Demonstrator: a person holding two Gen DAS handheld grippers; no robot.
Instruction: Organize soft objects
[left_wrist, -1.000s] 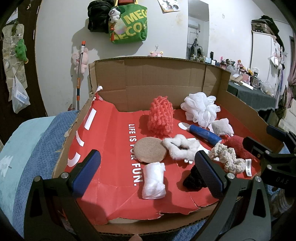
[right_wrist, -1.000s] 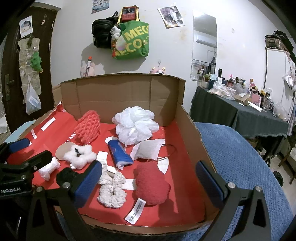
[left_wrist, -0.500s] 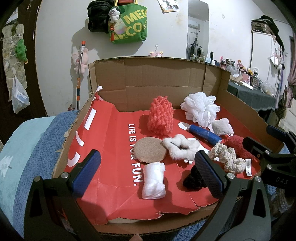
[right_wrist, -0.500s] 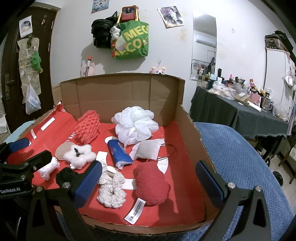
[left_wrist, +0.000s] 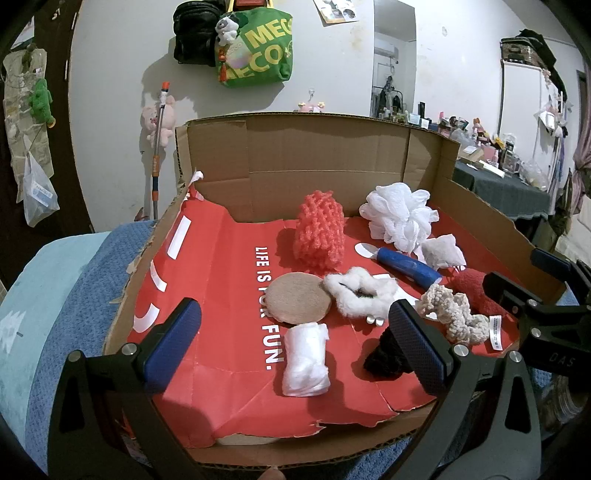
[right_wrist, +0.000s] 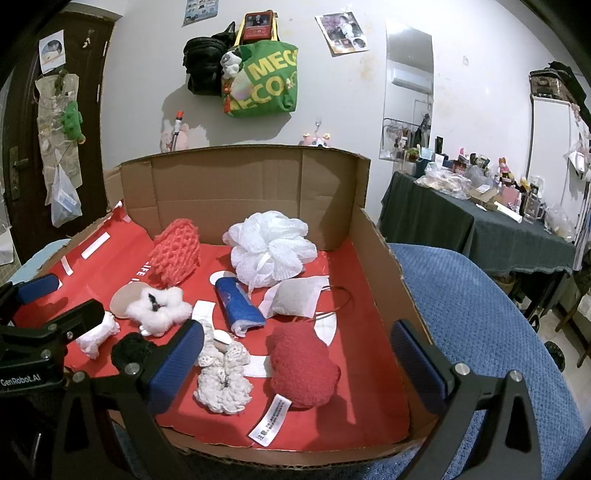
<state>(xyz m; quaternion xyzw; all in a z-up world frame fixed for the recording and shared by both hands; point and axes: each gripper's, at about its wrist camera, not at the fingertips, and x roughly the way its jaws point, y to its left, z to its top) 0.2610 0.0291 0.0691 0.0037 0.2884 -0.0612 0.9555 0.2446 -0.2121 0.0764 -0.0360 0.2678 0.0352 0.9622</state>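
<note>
Left gripper: jaws spread wide, holding nothing; I have it hovering at the near edge of the box, with the white roll between its blue pads.
Right gripper: also wide and empty, at the near edge on my right side; the red cushion sits between its pads.
Box: open cardboard tray with a red paper liner, brown walls at the back and on the right, low front lip.
White roll: long axis runs toward the back wall, near end pointing at me, just right of the printed lettering.
Blue roll: long axis slants from back-left to near-right, touching the white mesh puff.
Orange knit piece: stands upright near the back wall, long axis vertical.
Tan disc: lies flat, touching the fluffy white scrunchie.
Cream scrunchie: just beside the red cushion, whose tag points toward the front lip.
Black scrunchie: near the front, partly behind my left gripper's finger.
Open room: left third of the liner is bare; a bare strip also runs along the right wall.
</note>
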